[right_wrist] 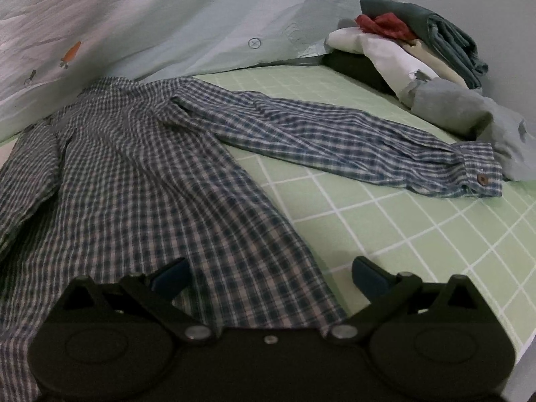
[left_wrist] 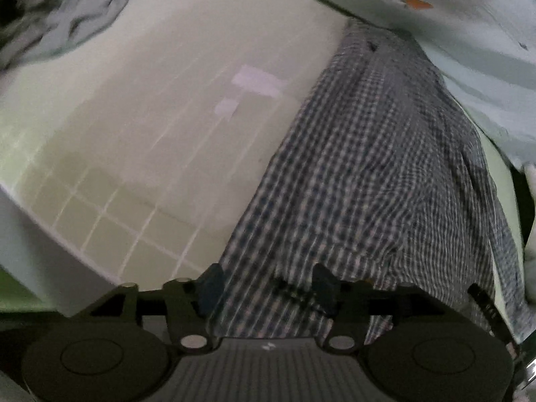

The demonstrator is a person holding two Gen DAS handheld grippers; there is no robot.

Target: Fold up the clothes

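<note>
A blue-and-white checked shirt (right_wrist: 140, 167) lies spread on the green gridded mat (right_wrist: 402, 234). One sleeve (right_wrist: 335, 140) stretches right, its buttoned cuff (right_wrist: 479, 174) near the clothes pile. My right gripper (right_wrist: 268, 274) is open, its fingers straddling the shirt's lower right hem. In the left wrist view the same shirt (left_wrist: 368, 167) runs up the right side. My left gripper (left_wrist: 268, 284) is open, with the shirt's hem lying between its fingers.
A pile of folded clothes (right_wrist: 418, 43) in white, red, dark green and grey sits at the mat's far right. A pale sheet with a carrot print (right_wrist: 150, 16) rises behind the shirt. Crumpled pale cloth (left_wrist: 60, 16) lies at the far left.
</note>
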